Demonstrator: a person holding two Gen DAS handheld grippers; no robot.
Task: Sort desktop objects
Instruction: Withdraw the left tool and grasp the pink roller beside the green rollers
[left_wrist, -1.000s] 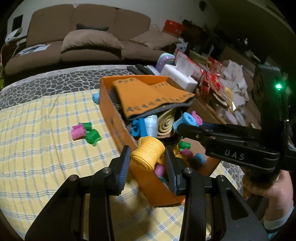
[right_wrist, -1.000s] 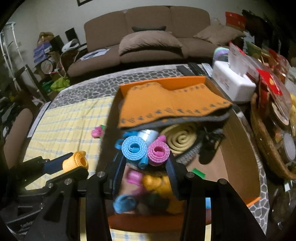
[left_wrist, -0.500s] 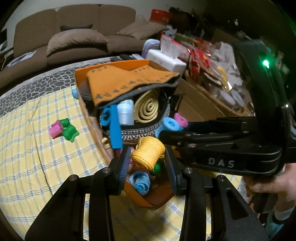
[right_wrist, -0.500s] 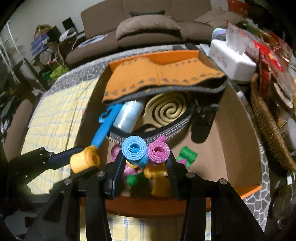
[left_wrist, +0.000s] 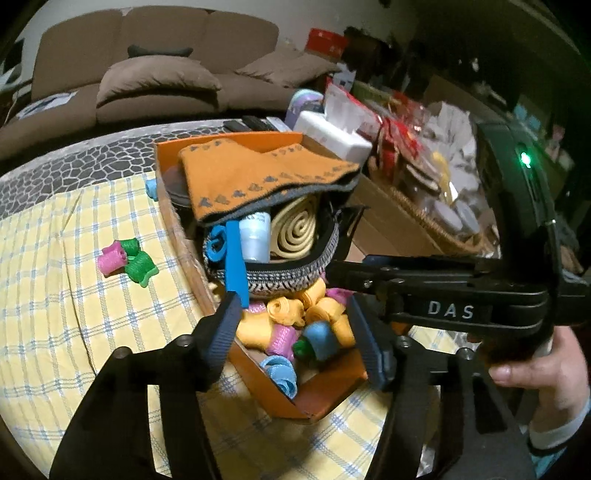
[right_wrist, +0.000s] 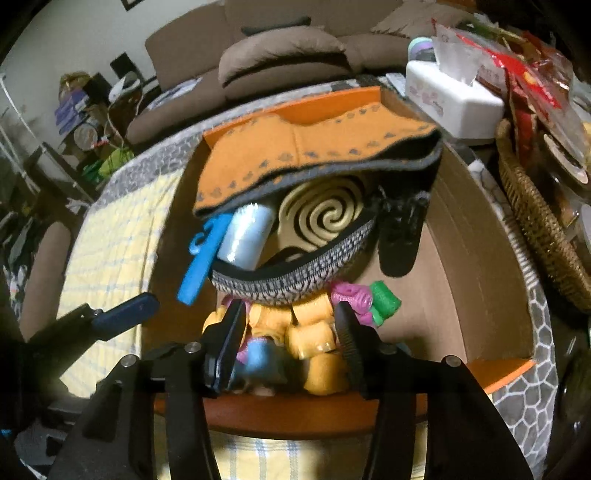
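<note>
While both jaws are opening over the orange box (left_wrist: 334, 387), let each hand-held gripper (left_wrist: 295, 332) (right_wrist: 290, 338) clear the rolls (left_wrist: 291, 312), seemingly unheld, before lifting out.

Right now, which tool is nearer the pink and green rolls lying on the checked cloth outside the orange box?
Left tool: the pink and green rolls lie to its left; the right tool sits farther, over the orange box.
</note>
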